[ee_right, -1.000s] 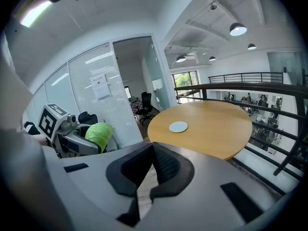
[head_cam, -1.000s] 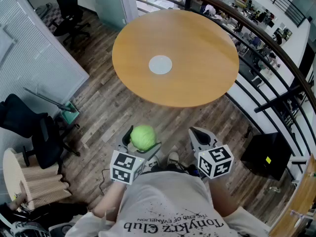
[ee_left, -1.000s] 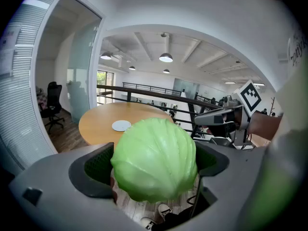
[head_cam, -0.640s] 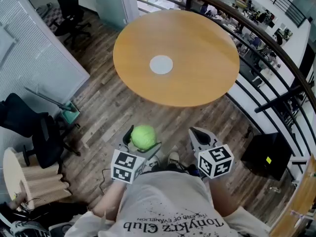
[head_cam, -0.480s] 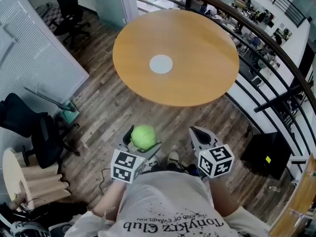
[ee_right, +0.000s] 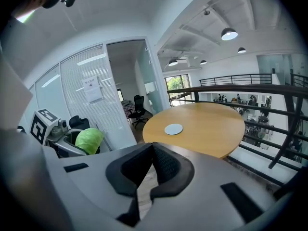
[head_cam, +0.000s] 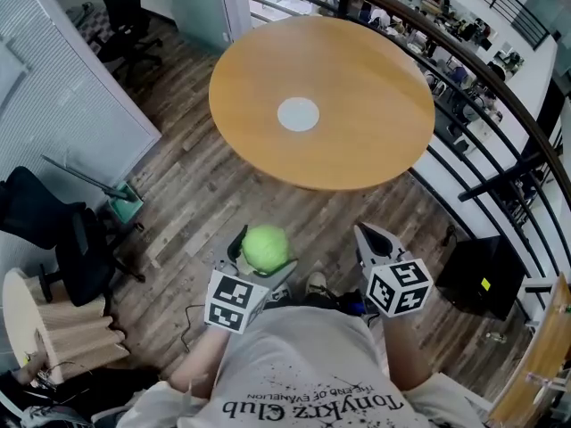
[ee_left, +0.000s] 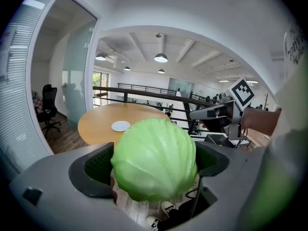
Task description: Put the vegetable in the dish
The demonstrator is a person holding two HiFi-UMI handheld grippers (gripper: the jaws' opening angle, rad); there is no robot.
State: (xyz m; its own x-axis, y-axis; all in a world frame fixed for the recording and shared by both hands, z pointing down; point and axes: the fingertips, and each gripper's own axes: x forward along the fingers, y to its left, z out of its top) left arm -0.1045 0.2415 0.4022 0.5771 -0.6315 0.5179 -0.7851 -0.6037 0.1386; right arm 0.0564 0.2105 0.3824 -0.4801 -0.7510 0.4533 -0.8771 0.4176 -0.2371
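A round wooden table (head_cam: 357,78) stands on a plank floor (head_cam: 187,185), with a dark curved railing (head_cam: 482,66) along its far side. 2 chairs show: a black office chair (head_cam: 122,16) at the far left, and a second black chair (head_cam: 62,239) below the slatted blinds (head_cam: 45,87). A green dustpan (head_cam: 122,208) lies near that second chair. A black box (head_cam: 482,279) sits on the floor at the right, near the railing.

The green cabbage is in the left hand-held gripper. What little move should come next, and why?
Probably carry it forward toward the table. The left hand-held gripper is shut on the cabbage, but it hangs over the floor, short of the table's near edge, and the white dish sits empty near the table's middle.
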